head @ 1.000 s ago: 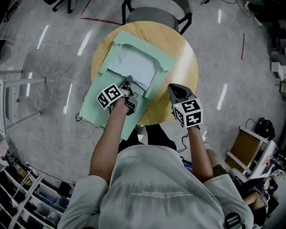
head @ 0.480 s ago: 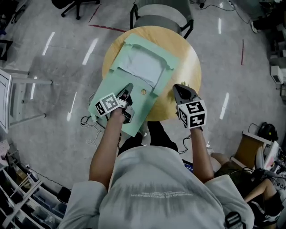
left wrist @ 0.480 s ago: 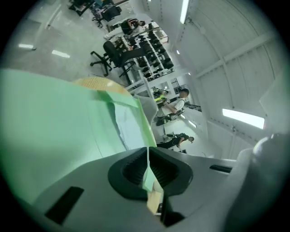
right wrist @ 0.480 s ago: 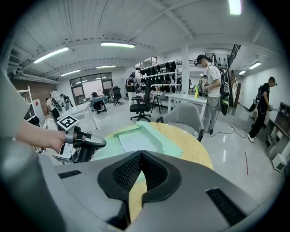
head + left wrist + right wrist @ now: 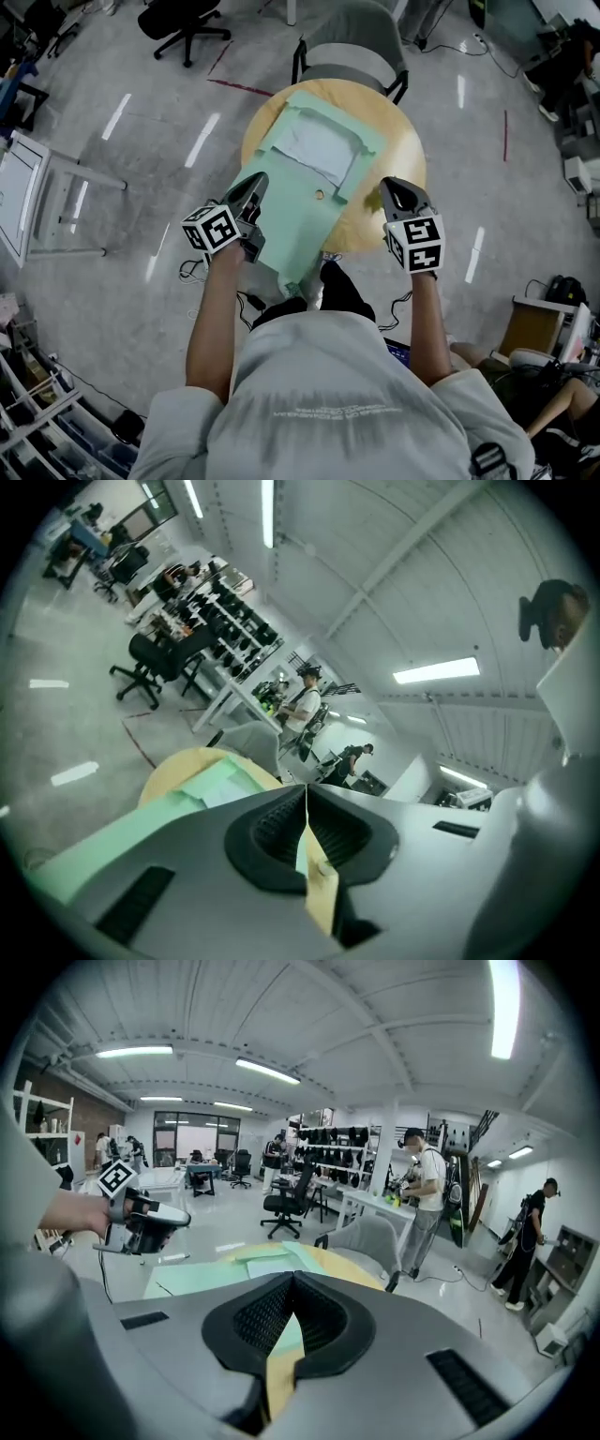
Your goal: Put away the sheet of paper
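A light green folder (image 5: 314, 211) lies open on the round wooden table (image 5: 398, 155), its near end hanging over the table's edge. The white sheet of paper (image 5: 319, 148) lies in the folder's far half. My left gripper (image 5: 257, 180) hovers at the folder's left edge; its jaws have just been closing and now stand shut with nothing between them (image 5: 307, 794). Over the table's right rim, my right gripper (image 5: 391, 184) is raised, its jaws together and empty (image 5: 292, 1283). The right gripper view shows the left gripper (image 5: 141, 1222) above the folder (image 5: 187, 1279).
A grey chair (image 5: 352, 37) stands behind the table and a black office chair (image 5: 183, 19) further back left. A white frame (image 5: 28, 197) stands on the floor to the left. Cables (image 5: 192, 267) lie under the table's near side. People (image 5: 427, 1194) stand at benches far off.
My left gripper lifted off the folder's near half and moved up and left to its edge. My right gripper rose a little. The folder and sheet stayed on the table.
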Motion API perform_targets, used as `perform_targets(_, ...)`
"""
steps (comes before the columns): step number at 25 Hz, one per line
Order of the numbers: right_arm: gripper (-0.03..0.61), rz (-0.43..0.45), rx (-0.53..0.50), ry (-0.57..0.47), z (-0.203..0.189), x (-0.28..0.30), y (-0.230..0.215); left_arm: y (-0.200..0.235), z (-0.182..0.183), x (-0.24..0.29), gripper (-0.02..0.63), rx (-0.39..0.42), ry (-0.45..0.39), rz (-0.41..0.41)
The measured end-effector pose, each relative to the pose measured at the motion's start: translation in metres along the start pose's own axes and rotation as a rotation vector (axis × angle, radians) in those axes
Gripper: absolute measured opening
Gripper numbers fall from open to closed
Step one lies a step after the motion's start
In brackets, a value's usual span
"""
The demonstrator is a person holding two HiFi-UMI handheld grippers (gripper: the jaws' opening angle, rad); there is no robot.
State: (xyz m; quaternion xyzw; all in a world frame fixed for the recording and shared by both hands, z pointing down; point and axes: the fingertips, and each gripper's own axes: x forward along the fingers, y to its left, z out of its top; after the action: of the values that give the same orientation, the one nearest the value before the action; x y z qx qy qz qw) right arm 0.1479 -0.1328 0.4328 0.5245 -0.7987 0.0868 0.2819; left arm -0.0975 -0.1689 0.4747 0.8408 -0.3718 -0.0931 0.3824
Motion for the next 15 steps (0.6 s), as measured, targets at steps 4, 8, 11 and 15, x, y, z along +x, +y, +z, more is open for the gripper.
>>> perform_targets(4, 0.028, 0.008, 0.069, -0.075, 0.032, -0.022, 0.002, -0.041, 0.029, -0.017, 0.024, 0.185, 0.007, -0.08)
perform_targets(8, 0.028, -0.003, 0.032, -0.145, 0.067, -0.043, 0.001, -0.073, 0.045, -0.023, 0.025, 0.484, 0.062, -0.049)
perform_targets(11, 0.028, -0.025, -0.017, -0.2, 0.095, -0.059, 0.001, -0.096, 0.058, -0.031, 0.024, 0.704, 0.097, -0.016)
perform_targets(15, 0.028, -0.05, -0.098, -0.243, 0.12, -0.08, 0.009, -0.125, 0.079, -0.046, 0.025, 0.856, 0.063, 0.004)
